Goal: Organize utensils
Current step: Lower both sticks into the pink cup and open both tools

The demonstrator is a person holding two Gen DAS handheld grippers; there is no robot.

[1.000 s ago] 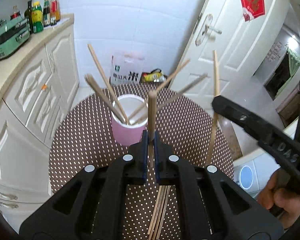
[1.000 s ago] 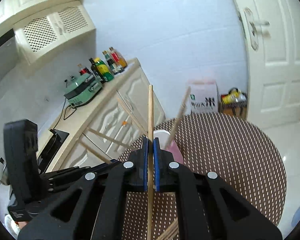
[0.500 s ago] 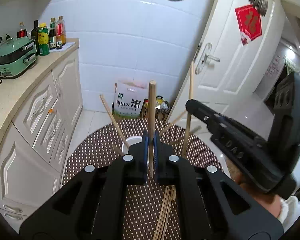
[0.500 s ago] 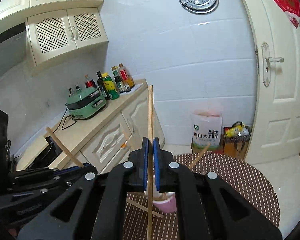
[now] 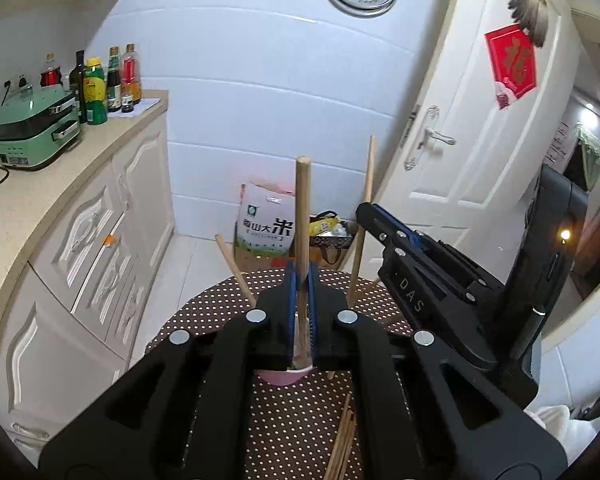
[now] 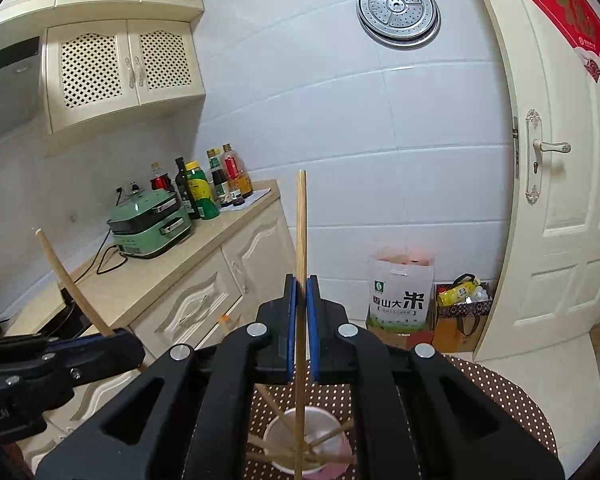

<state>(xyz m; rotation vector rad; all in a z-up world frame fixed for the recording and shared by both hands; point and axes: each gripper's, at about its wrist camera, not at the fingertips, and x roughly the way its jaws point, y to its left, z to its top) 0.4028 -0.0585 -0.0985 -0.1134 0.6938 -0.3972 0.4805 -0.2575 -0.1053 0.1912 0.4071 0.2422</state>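
Note:
My left gripper [image 5: 300,276] is shut on a wooden chopstick [image 5: 302,208] held upright above a pink cup [image 5: 286,376] on the dotted round table [image 5: 204,312]. My right gripper [image 6: 301,288] is shut on a thinner chopstick [image 6: 300,224], upright, its lower end over the pink cup [image 6: 312,448], which holds several chopsticks. The right gripper shows in the left wrist view [image 5: 364,210] just right of mine, with its chopstick [image 5: 366,184]. The left gripper [image 6: 136,348] and its chopstick [image 6: 68,276] show at the lower left of the right wrist view. Loose chopsticks [image 5: 342,444] lie on the table.
A cream cabinet counter [image 5: 32,192] at left carries a green cooker [image 5: 34,130] and bottles [image 5: 96,84]. A rice bag [image 5: 266,224] and a small bag [image 5: 330,232] stand on the floor by the white door [image 5: 468,128]. A steamer plate [image 6: 398,10] hangs on the wall.
Both grippers have risen and tilted up with their chopsticks; the cup now sits low in both views, and the right gripper is closer beside the left.

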